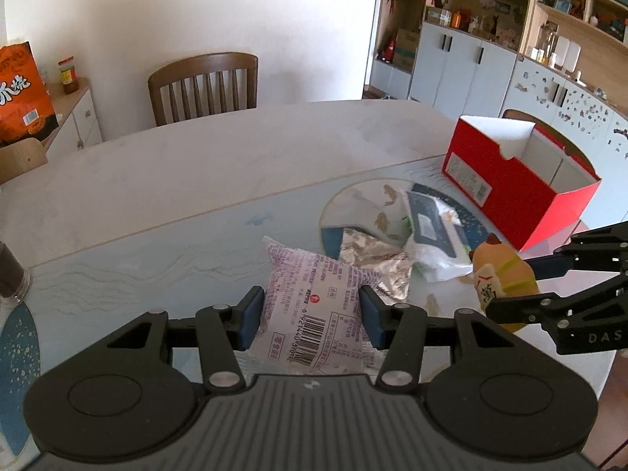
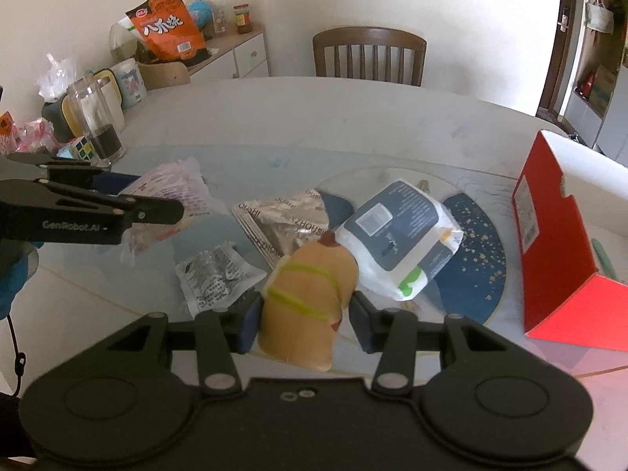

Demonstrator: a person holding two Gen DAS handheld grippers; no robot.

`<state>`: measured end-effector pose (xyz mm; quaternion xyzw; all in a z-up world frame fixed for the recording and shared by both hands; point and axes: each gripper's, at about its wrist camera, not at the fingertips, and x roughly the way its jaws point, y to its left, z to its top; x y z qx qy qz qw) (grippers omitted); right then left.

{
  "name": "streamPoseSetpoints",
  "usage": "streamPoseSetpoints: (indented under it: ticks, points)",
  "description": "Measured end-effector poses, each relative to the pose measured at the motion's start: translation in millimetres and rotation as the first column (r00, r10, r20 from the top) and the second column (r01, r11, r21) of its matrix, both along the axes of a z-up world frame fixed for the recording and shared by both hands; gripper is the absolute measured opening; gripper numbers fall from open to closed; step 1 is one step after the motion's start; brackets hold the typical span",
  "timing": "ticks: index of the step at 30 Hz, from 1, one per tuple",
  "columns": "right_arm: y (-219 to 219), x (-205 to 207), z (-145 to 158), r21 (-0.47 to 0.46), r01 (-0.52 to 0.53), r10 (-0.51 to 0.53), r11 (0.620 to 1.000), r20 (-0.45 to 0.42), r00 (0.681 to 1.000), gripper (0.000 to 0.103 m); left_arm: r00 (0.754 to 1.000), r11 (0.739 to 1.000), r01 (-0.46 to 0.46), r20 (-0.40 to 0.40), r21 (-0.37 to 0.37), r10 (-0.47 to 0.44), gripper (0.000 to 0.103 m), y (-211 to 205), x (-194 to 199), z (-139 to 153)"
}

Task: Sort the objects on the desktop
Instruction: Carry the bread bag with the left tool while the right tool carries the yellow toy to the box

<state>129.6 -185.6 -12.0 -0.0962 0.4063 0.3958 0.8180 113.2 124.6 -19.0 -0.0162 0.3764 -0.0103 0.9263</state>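
Snack packet [image 1: 314,314], purple-printed with a barcode, sits clamped between my left gripper's [image 1: 312,314] blue pads, raised off the table [image 1: 235,165]. My right gripper [image 2: 302,314] is closed on a tan toy figure [image 2: 310,298] with yellow-green bands around it, its pads pressing both flanks; in the left view that same figure [image 1: 500,271] hangs at the right edge.

Just beyond, on the glass-topped table, lie a small crumpled sachet with black print [image 2: 216,278] and a flattened silver foil wrapper [image 2: 282,219]. Beside the foil rests a wet-wipes pack [image 2: 396,235], white with a dark blue label, lying across a round blue placemat [image 2: 479,243] speckled with gold.

Farther right stands an open red box [image 1: 522,180] with a white inside, upright on the table edge. At the left rim are a clear jar with a dark layer at the bottom [image 2: 98,125] and a puzzle cube [image 2: 84,149].

At the far side, a wooden chair [image 1: 204,86] is pushed against the table, and an orange snack bag [image 2: 167,25] stands on a low cabinet.
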Motion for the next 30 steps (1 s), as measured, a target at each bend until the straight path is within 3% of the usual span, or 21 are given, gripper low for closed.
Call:
streamPoseSetpoints:
  ticks: [16, 30]
  points:
    - [-36, 4, 40, 0.039, 0.019, -0.021, 0.999, 0.043, 0.999, 0.047, 0.998, 0.997, 0.064, 0.002, -0.042, -0.064, 0.051, -46, -3, 38]
    - [-82, 32, 64, 0.064, 0.071, -0.074, 0.995, 0.059, 0.995, 0.047, 0.994, 0.993, 0.104, 0.031, -0.054, -0.103, 0.051, -83, 11, 66]
